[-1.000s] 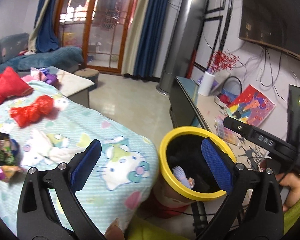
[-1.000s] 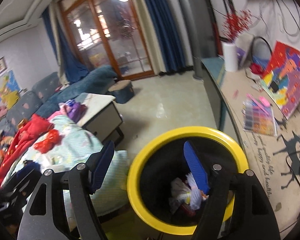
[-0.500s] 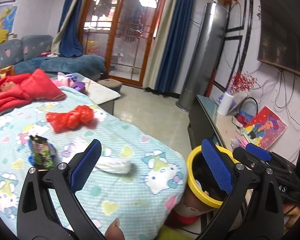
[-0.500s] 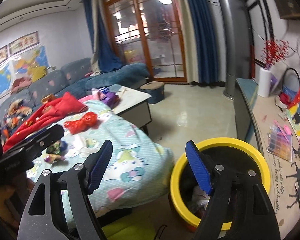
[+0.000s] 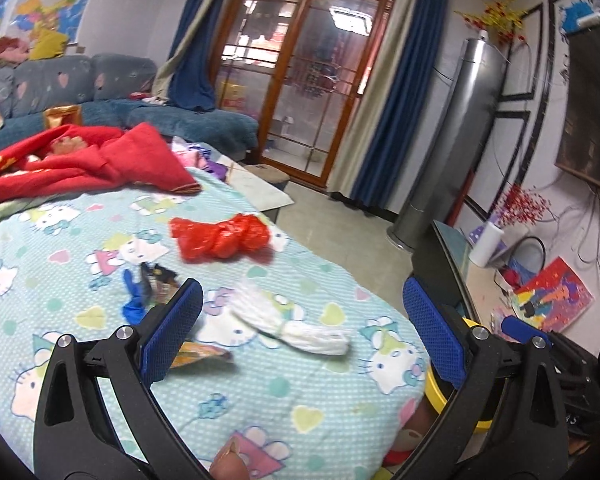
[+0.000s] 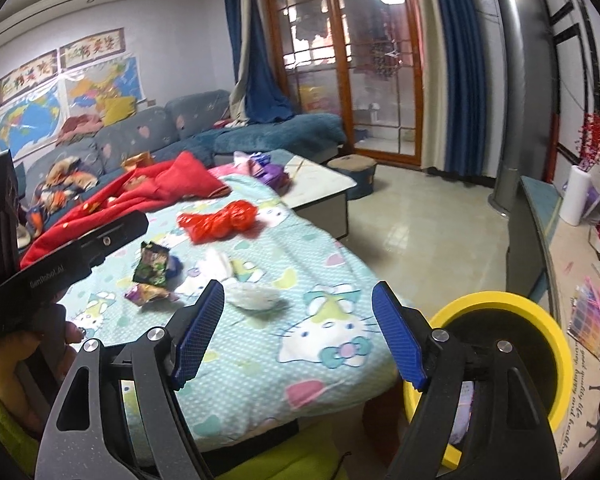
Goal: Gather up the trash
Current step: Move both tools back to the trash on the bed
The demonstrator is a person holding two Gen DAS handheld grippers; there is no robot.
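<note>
Trash lies on a cartoon-cat sheet (image 5: 308,412) (image 6: 300,364): a crumpled red plastic bag (image 5: 220,238) (image 6: 218,220), a white tissue wad (image 5: 300,326) (image 6: 252,297), a dark snack wrapper (image 5: 156,280) (image 6: 151,266) and a small orange-purple wrapper (image 5: 198,354) (image 6: 148,293). A yellow-rimmed black bin (image 6: 508,356) (image 5: 440,392) stands at the sheet's right corner. My left gripper (image 5: 300,330) is open above the sheet, the tissue showing between its fingers. My right gripper (image 6: 298,334) is open and empty, beside the bin.
A red blanket (image 5: 80,160) lies at the far side of the sheet. Beyond are a marble-topped coffee table (image 6: 320,184), a blue sofa (image 6: 188,132) and tiled floor (image 6: 432,220). A long cabinet (image 6: 540,240) with clutter runs along the right wall.
Both grippers have swung left, away from the bin and over the sheet. The bin slid to the right edge of both views, and the trash on the sheet came toward the centre.
</note>
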